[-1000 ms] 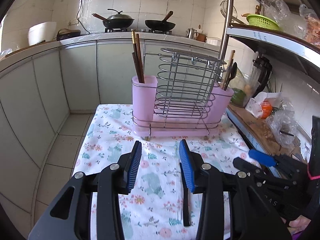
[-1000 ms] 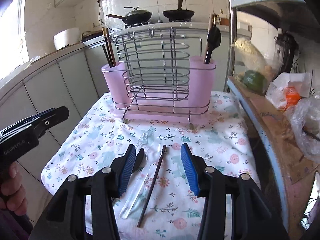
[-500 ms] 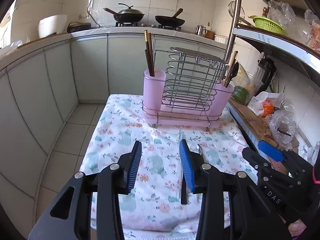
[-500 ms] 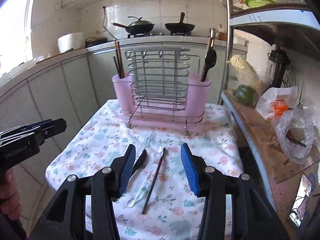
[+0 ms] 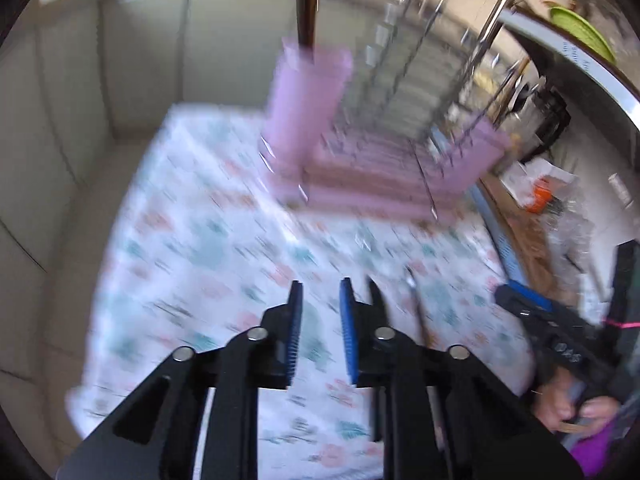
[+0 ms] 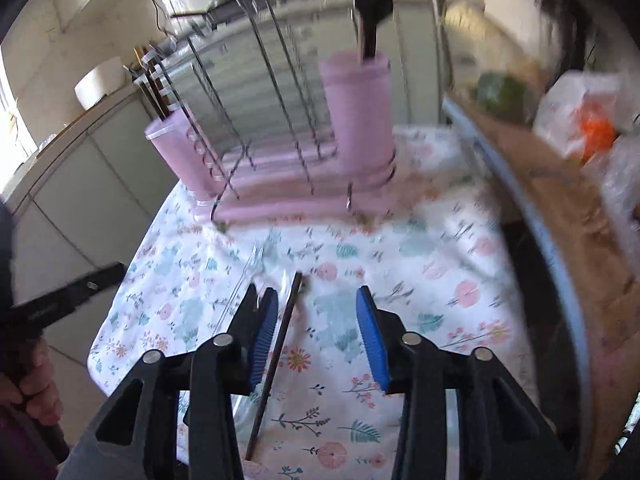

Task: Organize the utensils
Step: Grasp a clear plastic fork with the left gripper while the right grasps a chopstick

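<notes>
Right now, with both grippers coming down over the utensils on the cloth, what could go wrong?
1. The black chopstick lies close against one pad of the right gripper, whose jaws have just been closing, so the pads may push it aside rather than clamp it.
2. A clear plastic fork lies right beside it and could be caught too.
3. The left gripper, also just closing, has only cloth between its pads and might pinch it.

Black grippers — blue ribbed jaws, silver pivot screws
</notes>
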The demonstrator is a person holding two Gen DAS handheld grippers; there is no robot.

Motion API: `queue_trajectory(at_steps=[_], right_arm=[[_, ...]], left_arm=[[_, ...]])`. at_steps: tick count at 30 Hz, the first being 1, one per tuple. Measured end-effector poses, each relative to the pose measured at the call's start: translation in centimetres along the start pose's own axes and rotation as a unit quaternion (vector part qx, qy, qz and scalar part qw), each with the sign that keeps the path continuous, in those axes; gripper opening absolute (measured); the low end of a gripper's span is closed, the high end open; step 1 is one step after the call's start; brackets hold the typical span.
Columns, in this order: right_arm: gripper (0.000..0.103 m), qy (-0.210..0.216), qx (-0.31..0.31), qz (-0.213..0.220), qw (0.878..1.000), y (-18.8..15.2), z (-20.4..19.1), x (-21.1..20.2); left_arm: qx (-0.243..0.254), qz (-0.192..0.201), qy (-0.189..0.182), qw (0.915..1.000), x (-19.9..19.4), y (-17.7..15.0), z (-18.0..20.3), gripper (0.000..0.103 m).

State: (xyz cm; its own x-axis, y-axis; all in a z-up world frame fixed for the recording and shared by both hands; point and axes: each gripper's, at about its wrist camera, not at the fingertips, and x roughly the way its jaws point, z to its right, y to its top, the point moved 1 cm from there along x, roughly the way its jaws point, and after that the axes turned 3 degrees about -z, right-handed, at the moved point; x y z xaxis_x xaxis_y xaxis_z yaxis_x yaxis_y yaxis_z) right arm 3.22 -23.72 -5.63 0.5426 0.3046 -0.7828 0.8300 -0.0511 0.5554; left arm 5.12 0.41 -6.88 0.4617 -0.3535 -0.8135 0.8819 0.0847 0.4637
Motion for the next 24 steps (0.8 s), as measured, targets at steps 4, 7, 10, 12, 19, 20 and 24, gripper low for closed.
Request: queue_trajectory(at_steps=[4, 7, 10, 12, 19, 20, 24], right_arm=[[0.021, 0.028, 0.017, -0.042, 0.999, 0.5, 1.0, 2.2], [0.02, 0.062, 0.038, -0.069, 0.995, 0.6, 1.6, 3.7], [0.02, 0.085, 0.058, -0.087, 0.991, 0.5, 2.2, 4.8], [0.02, 0.085, 0.062, -0.09, 0.99, 0.5, 2.5, 5.0], [0.02, 0.12, 0.071, -0.124, 0.983, -0.3, 2.5, 6.6], [0.02, 0.121, 0.069, -0.126, 0.982, -0.4, 2.3, 6.7], [0.02, 0.116, 0.056, -0.141, 0.982, -0.9, 1.1, 7.7]], left_arm=[[-0.007, -0.078, -0.042, 0.9961, 3.8, 0.9, 0.7, 0.016], [0.01, -0.104, -0.026, 0.9942, 6.2, 1.8, 1.9, 0.016], [0.029, -0.124, -0.002, 0.9919, 8.3, 2.8, 3.2, 0.016], [0.04, -0.138, 0.014, 0.9895, 9.5, 2.9, 3.8, 0.016], [0.009, -0.137, 0.032, 0.9899, 10.7, 2.4, 2.7, 0.004], [-0.001, -0.132, 0.031, 0.9907, 10.4, 2.3, 2.2, 0.004], [-0.04, -0.115, 0.034, 0.992, 8.3, 1.8, 0.0, 0.004]])
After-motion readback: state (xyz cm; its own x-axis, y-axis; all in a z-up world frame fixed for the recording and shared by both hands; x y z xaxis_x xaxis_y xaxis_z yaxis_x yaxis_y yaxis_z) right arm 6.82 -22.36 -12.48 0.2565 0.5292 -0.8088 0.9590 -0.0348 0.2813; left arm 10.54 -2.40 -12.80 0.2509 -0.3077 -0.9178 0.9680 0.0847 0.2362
